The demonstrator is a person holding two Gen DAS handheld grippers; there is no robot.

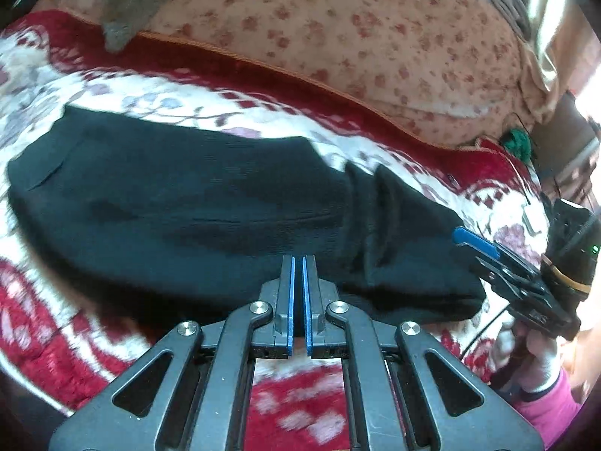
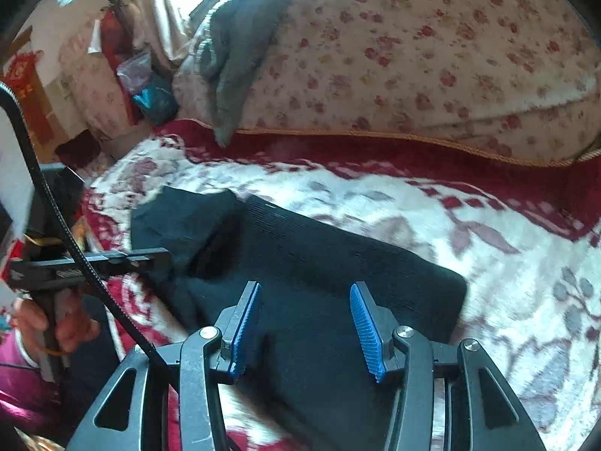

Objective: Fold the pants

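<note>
Left wrist view: left claw [image 1: 299, 263] squeezed fully together, blue pads nearly meeting, nothing visibly between them; poised at the near edge of the black pants [image 1: 195, 203], probably ready to press or steady that long edge. Pants laid lengthwise across the red-and-white floral blanket [image 1: 112, 90] on the bed, already doubled into one long dark band, with bunched ridges toward the right end. Right claw [image 1: 474, 242] reaching onto that bunched end from the right, one blue pad tip showing over the cloth, likely letting go of the fabric there. Flowered quilt [image 1: 375, 30] heaped behind, a grey cloth [image 1: 127, 11] draped over it.

Right wrist view: right claw [image 2: 305, 329] about half spread and widening, pads clear of the cloth, pants lying beneath and between them without being pinched. Fabric knitted, matte, soft-looking; one end flat with a squared corner at the right, the other rumpled with a flap turned up near the left claw [image 2: 165, 252], seen side-on here. Hand [image 2: 64, 323] in a pink sleeve gripping that tool's handle.
</note>
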